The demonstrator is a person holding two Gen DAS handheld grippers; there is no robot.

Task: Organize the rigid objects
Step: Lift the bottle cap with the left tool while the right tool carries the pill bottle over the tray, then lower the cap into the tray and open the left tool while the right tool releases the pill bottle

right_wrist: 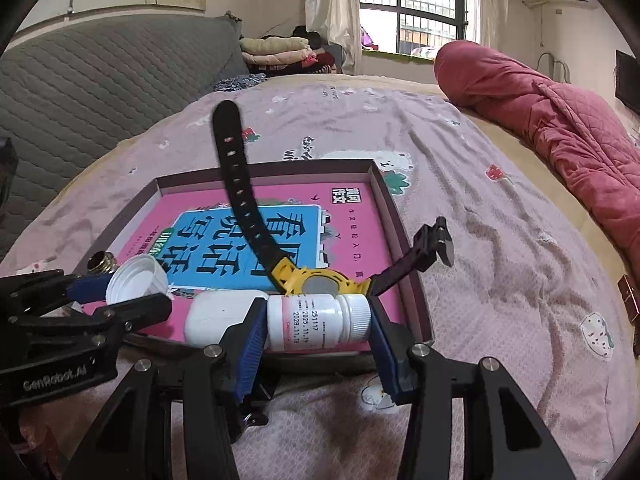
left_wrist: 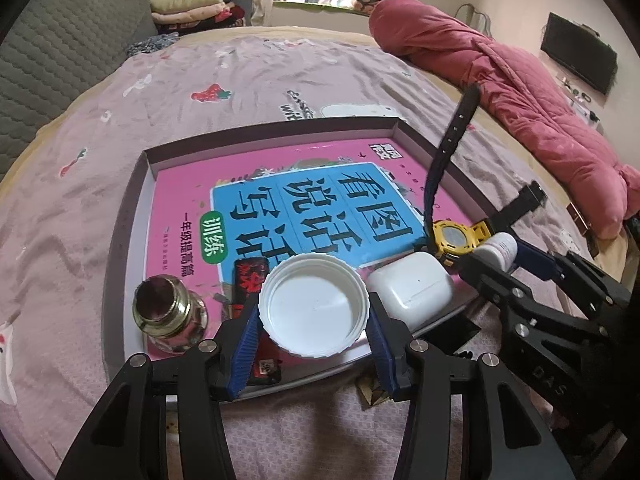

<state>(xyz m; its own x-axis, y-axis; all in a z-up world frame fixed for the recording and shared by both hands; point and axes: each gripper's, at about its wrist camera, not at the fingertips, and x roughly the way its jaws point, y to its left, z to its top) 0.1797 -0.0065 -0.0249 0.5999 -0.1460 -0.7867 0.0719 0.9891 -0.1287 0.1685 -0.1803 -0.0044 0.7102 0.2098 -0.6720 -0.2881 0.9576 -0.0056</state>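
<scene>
left wrist view: left gripper clamps a white cap over the tray's near edge | right gripper grips a white pill bottle sideways above the near rim | already in tray: pink book, watch, earbud case, small glass bottle | left: set down both held items

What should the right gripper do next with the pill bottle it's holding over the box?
Probably lower it a little and let go: the right gripper holds the pill bottle sideways over the box's near edge, beside the white case.
</scene>
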